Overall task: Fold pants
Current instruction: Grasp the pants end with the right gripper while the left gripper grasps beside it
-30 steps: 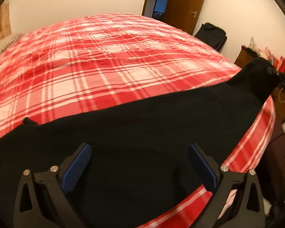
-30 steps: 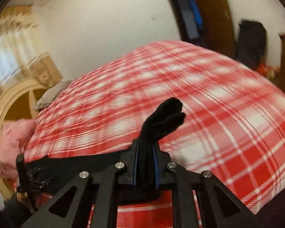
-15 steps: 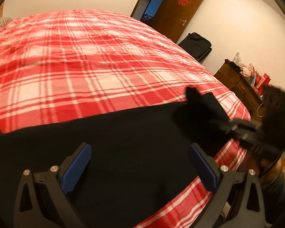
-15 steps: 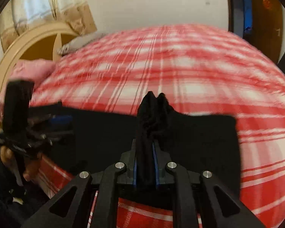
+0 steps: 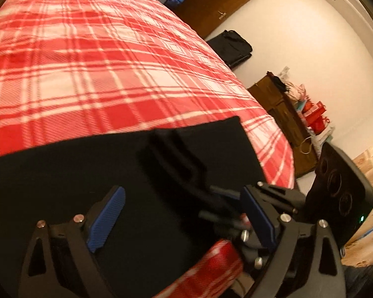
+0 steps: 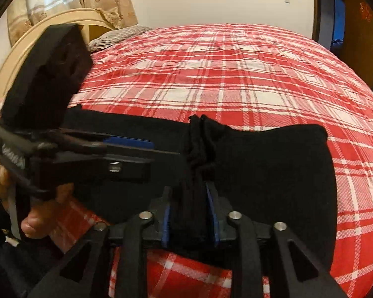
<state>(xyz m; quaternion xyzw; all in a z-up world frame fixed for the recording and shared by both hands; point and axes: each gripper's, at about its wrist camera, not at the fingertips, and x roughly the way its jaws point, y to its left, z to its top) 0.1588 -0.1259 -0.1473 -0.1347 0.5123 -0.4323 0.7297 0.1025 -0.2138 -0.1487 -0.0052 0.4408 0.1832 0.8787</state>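
Black pants (image 5: 62, 173) lie across the near edge of a red plaid bed (image 5: 99, 74). In the right wrist view one end of the pants (image 6: 273, 161) is doubled over the rest. My right gripper (image 6: 190, 198) is shut on a bunched fold of that fabric, just above the pants. My left gripper (image 5: 182, 217) hovers open over the pants with nothing between its blue pads (image 5: 107, 218). The right gripper (image 5: 176, 154) reaches in just ahead of the left one. From the right wrist view the left gripper (image 6: 146, 154) shows side-on, held by a hand (image 6: 32, 223).
The plaid bed (image 6: 236, 74) stretches far beyond the pants. A headboard (image 6: 37, 32) and pillow (image 6: 121, 33) are at the bed's left end. A wooden door (image 5: 218, 2), a black bag (image 5: 233, 47) and a cluttered cabinet (image 5: 286, 114) stand past the right end.
My right gripper has carried the pants' end leftward over the rest, doubling the fabric, and now sits close to the left gripper. The left gripper stayed open and turned right.
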